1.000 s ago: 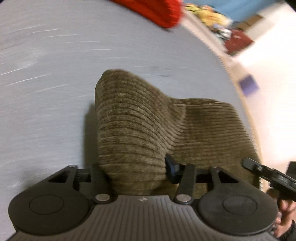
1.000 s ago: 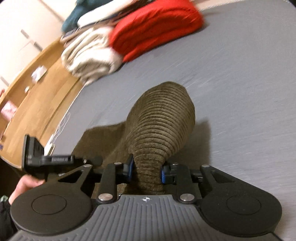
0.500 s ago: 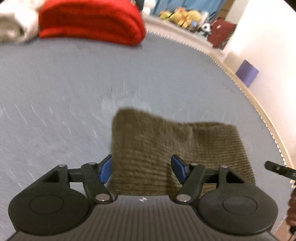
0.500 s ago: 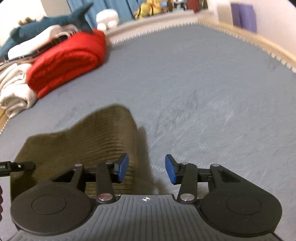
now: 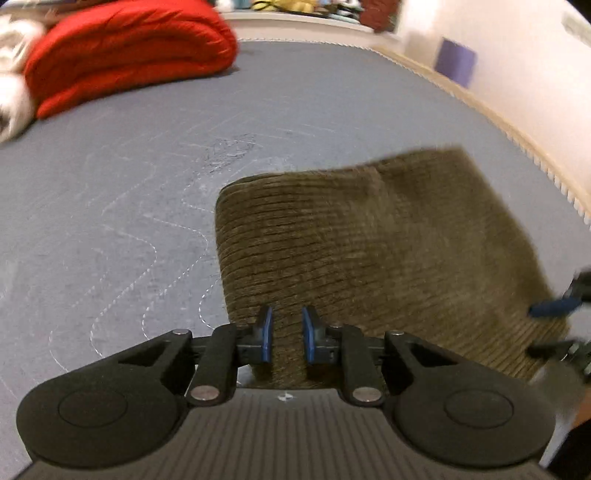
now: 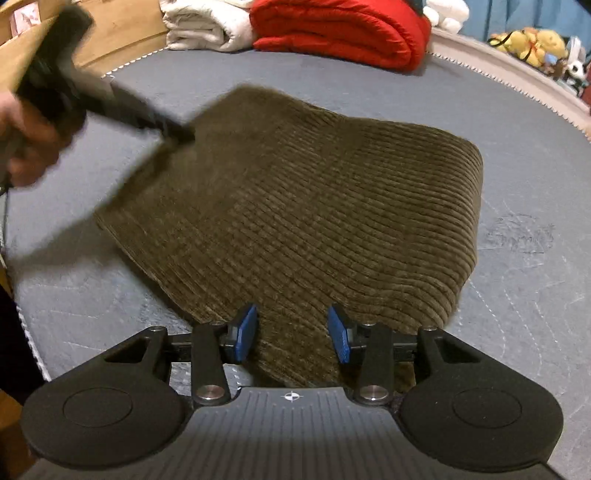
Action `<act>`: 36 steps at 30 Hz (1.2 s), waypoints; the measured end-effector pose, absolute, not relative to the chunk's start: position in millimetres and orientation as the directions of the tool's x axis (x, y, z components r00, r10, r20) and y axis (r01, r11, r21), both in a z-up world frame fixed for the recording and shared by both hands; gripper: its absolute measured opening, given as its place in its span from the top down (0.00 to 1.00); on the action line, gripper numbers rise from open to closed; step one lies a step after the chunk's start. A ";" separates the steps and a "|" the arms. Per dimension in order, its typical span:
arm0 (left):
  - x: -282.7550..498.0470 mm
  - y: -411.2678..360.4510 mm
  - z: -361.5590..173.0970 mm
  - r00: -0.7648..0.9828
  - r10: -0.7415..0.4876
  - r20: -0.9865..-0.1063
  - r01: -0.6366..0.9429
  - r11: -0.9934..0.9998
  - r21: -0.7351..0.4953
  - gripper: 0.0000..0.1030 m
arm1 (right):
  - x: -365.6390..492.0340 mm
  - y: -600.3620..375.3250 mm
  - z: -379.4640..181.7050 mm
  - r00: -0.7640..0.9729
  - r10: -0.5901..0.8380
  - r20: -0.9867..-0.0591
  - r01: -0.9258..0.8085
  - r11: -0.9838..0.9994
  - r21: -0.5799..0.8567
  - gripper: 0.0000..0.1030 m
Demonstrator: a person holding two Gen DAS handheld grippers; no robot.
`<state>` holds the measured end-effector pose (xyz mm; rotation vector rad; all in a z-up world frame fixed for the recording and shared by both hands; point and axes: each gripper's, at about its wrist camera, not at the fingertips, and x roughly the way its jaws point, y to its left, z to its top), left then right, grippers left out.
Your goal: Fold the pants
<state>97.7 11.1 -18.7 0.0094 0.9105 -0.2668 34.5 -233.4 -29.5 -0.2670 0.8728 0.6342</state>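
A: Checking the left wrist view: left gripper (image 5: 287,334) is sitting over the near edge of the folded corduroy pants (image 5: 369,251). Jaws have just been closing, now narrow, with a ridge of cloth between the blue pads (image 5: 266,334). Can't tell whether they're actually pinching.

B: Right wrist view is showing more. Right gripper (image 6: 293,332) is standing open, pads apart over the near hem, not pressing. It's also catching the other gripper, blurred, at the pants' far left corner, with the hand (image 6: 27,140) holding it.

A: Surface?

B: Pants are lying flat on a grey quilted mattress (image 6: 517,147). Red blanket (image 6: 343,33) and white bedding (image 6: 207,26) are sitting at the far end, plush toys (image 6: 532,40) beyond the edge.
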 end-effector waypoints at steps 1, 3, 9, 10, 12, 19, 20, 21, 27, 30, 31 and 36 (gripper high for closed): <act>96.0 10.3 -12.1 0.594 -0.217 -0.775 0.226 0.969 -0.099 0.80 | 37.2 -233.2 -26.2 0.472 0.405 -0.783 -0.609 0.792 0.043 0.56; 87.6 7.0 1.6 0.617 -0.222 -0.755 0.242 0.966 -0.086 0.79 | 38.9 -234.5 -19.8 0.470 0.411 -0.781 -0.610 0.791 0.049 0.56; 57.0 -20.2 0.5 0.482 -0.395 -0.782 0.508 0.853 -0.118 0.67 | 56.1 -257.1 1.7 0.616 0.423 -0.664 -0.497 0.863 0.089 0.51; 52.5 -30.3 -14.5 0.423 -0.367 -0.829 0.559 0.825 -0.080 0.63 | 63.7 -260.9 3.7 0.652 0.401 -0.644 -0.450 0.888 0.098 0.50; 36.8 -47.0 -31.1 0.435 -0.302 -0.848 0.643 0.764 0.058 0.62 | 84.2 -270.7 6.7 0.704 0.352 -0.617 -0.362 0.925 0.115 0.45; 56.3 -20.4 13.9 0.578 -0.351 -0.737 0.494 0.869 -0.027 0.62 | 175.3 -277.7 -16.3 0.764 0.205 -0.612 -0.101 0.974 0.201 0.45; 62.7 -18.1 17.4 0.605 -0.337 -0.722 0.459 0.888 -0.031 0.62 | 185.0 -277.1 -20.3 0.757 0.191 -0.625 -0.082 0.976 0.199 0.46; 68.9 -14.3 20.9 0.635 -0.316 -0.705 0.411 0.911 -0.039 0.62 | 197.1 -277.8 -25.5 0.746 0.171 -0.644 -0.062 0.980 0.189 0.46; 110.7 2.2 15.1 0.674 -0.244 -0.697 0.184 0.970 -0.162 0.62 | 222.0 -274.0 -53.0 0.699 0.103 -0.707 0.011 0.988 0.155 0.48; 131.0 3.0 -12.8 0.587 -0.204 -0.783 0.127 0.979 -0.160 0.60 | 226.6 -267.7 -57.0 0.703 0.060 -0.709 0.024 0.994 0.108 0.49; 133.9 4.1 -17.6 0.580 -0.195 -0.791 0.097 0.981 -0.170 0.59 | 226.5 -268.9 -58.6 0.701 0.051 -0.711 0.035 0.994 0.105 0.49; 124.5 1.3 19.5 0.612 -0.187 -0.768 0.053 0.979 -0.196 0.60 | 220.8 -264.6 -50.5 0.709 0.013 -0.705 0.071 0.993 0.090 0.49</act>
